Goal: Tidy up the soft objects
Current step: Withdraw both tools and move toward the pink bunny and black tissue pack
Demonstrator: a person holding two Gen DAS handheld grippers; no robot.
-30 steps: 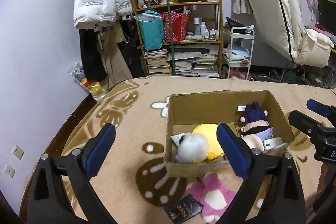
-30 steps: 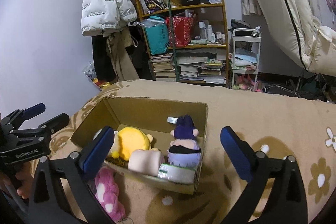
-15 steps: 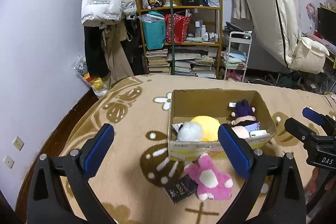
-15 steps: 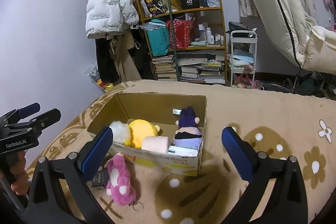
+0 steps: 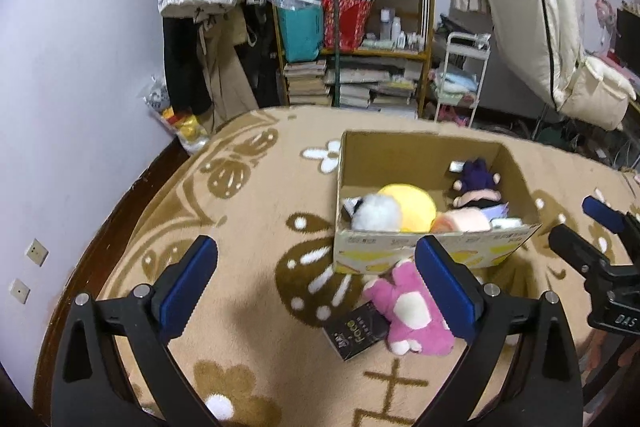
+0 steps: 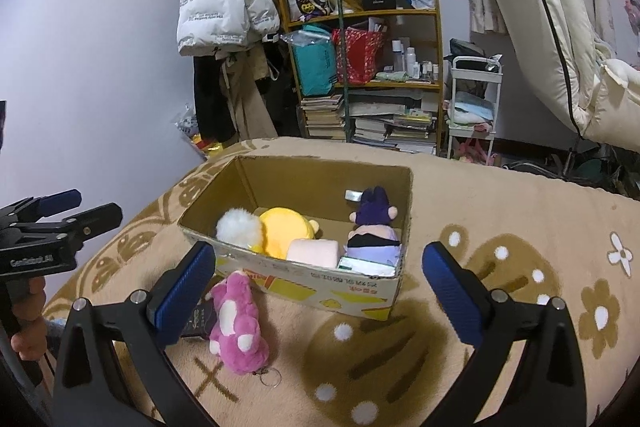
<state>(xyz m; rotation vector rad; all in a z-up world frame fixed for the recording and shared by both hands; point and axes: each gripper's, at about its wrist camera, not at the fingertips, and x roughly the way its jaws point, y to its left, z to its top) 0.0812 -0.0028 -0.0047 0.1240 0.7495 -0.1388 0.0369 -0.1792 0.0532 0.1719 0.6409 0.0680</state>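
My left tongs (image 5: 316, 283) stand spread wide and hold nothing; my right tongs (image 6: 314, 287) are likewise released and empty, both hovering above the patterned blanket (image 6: 500, 211). Between them and the cardboard box (image 6: 320, 285) lies the pink plush (image 6: 236, 323), outside the box, just against its near wall and beside a dark card packet (image 5: 356, 333). In the right wrist view its long axis runs roughly from the box wall toward me, one end near the cardboard, a keyring (image 6: 269, 375) at the near end; which end is the head I cannot tell. Inside the box sit a white pompom (image 6: 239, 229), a yellow plush (image 6: 286, 231), a pale pink cushion (image 6: 314, 251) and a purple doll (image 6: 374, 223). Risks, in my judgement: closing across the plush's length would pinch only fur and let it slip; a low approach could snag the blanket or catch the packet; the near end of the box is crowded, so a release there may spill back out.
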